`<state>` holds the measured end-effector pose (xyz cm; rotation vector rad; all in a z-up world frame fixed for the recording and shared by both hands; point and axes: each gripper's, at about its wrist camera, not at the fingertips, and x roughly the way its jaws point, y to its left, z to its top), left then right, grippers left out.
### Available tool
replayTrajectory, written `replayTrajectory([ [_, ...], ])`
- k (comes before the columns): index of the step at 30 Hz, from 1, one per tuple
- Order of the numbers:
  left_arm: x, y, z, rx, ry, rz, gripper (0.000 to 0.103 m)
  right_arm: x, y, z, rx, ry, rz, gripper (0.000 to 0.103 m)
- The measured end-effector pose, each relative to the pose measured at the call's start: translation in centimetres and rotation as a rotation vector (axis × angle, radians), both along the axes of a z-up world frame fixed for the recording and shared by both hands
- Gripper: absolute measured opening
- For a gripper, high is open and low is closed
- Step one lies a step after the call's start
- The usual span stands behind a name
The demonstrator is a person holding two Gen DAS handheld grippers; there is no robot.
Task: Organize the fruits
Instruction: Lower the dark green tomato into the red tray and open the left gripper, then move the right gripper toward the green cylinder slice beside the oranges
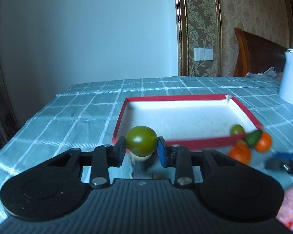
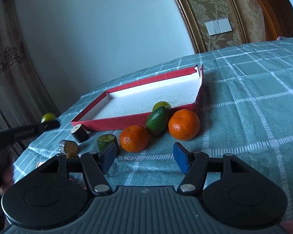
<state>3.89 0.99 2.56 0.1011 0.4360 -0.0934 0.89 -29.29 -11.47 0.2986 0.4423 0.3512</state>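
My left gripper [image 1: 141, 149] is shut on a round green fruit [image 1: 141, 143] and holds it above the cloth, just before the near wall of the red tray [image 1: 195, 143]. A small green fruit [image 1: 237, 129] lies in the tray's near right corner. Two oranges [image 1: 240, 153] and a dark green oval fruit [image 1: 253, 137] lie outside that corner. My right gripper [image 2: 144, 159] is open and empty just before the left orange [image 2: 134, 138]; the right orange [image 2: 184, 124] and oval fruit [image 2: 157, 120] lie beyond. The held fruit also shows at far left in the right wrist view [image 2: 48, 117].
Three short cut stem-like pieces [image 2: 79, 133] stand on the checked cloth [image 2: 254, 117] left of the oranges. A white jug [image 1: 292, 78] stands at the far right of the table. The table's left edge drops off near a curtain [image 2: 7, 68].
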Motion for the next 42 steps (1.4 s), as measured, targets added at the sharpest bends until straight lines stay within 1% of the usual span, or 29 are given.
replayTrajectory([
  [4, 5.1, -0.6, -0.5, -0.013, 0.054, 0.028, 0.031, 0.0, -0.2, 0.0, 0.016, 0.001, -0.005, 0.064],
  [6, 6.9, -0.7, -1.2, -0.016, 0.080, 0.042, 0.031, 0.0, -0.3, -0.1, 0.024, 0.003, -0.003, 0.064],
  [7, 7.6, -0.9, -1.5, -0.005, 0.086, 0.054, 0.031, 0.1, -0.4, -0.1, 0.027, 0.007, -0.002, 0.064],
  [8, 7.9, -1.0, -1.8, 0.008, 0.084, 0.066, 0.035, 0.2, -0.4, -0.1, 0.030, 0.011, -0.001, 0.064],
  [9, 8.2, -1.1, -2.0, 0.015, 0.086, 0.071, 0.045, 0.2, -0.4, -0.2, 0.032, 0.015, 0.001, 0.064],
  [10, 8.2, -1.1, -2.1, 0.012, 0.088, 0.073, 0.049, 0.3, -0.4, -0.2, 0.035, 0.018, 0.004, 0.064],
  [11, 8.0, -1.0, -2.1, 0.002, 0.082, 0.074, 0.061, 0.4, -0.4, -0.2, 0.037, 0.022, 0.008, 0.064],
  [12, 7.6, -1.0, -2.0, -0.006, 0.068, 0.074, 0.070, 0.4, -0.4, -0.2, 0.040, 0.025, 0.011, 0.064],
  [14, 6.6, -0.8, -1.8, -0.008, 0.042, 0.075, 0.077, 0.6, -0.4, -0.3, 0.046, 0.034, 0.014, 0.064],
  [16, 5.4, -0.7, -1.6, -0.008, 0.020, 0.076, 0.080, 0.6, -0.5, -0.3, 0.050, 0.038, 0.012, 0.064],
  [17, 4.8, -0.5, -1.5, -0.012, 0.014, 0.081, 0.084, 0.6, -0.5, -0.3, 0.052, 0.037, 0.011, 0.064],
  [18, 4.1, -0.3, -1.5, -0.022, 0.010, 0.089, 0.092, 0.5, -0.5, -0.3, 0.052, 0.036, 0.010, 0.064],
  [19, 3.4, 0.1, -1.5, -0.038, 0.004, 0.097, 0.095, 0.5, -0.5, -0.3, 0.051, 0.035, 0.009, 0.065],
  [22, 1.3, 1.3, -1.7, -0.067, -0.012, 0.119, 0.097, 0.5, -0.5, -0.3, 0.049, 0.034, 0.003, 0.065],
  [24, -0.2, 2.3, -2.0, -0.078, -0.043, 0.133, 0.103, 0.5, -0.5, -0.3, 0.048, 0.034, 0.003, 0.065],
  [28, -1.7, 4.0, -2.9, -0.105, -0.088, 0.158, 0.103, 0.5, -0.4, -0.3, 0.038, 0.032, 0.001, 0.065],
  [31, -1.4, 4.7, -3.6, -0.114, -0.068, 0.197, 0.103, 0.4, -0.3, -0.2, 0.033, 0.028, -0.001, 0.065],
  [32, -1.2, 5.0, -3.6, -0.129, -0.058, 0.199, 0.103, 0.3, -0.3, -0.2, 0.031, 0.027, -0.003, 0.065],
  [34, -1.3, 5.5, -3.7, -0.154, -0.067, 0.196, 0.103, 0.2, -0.3, -0.2, 0.028, 0.021, -0.005, 0.065],
  [39, -0.6, 6.5, -4.0, -0.205, -0.014, 0.199, 0.103, -0.1, 0.1, 0.0, 0.007, -0.004, -0.005, 0.065],
  [42, -0.6, 6.4, -4.0, -0.200, -0.012, 0.211, 0.103, -0.5, 0.6, 0.2, -0.025, -0.026, 0.001, 0.065],
])
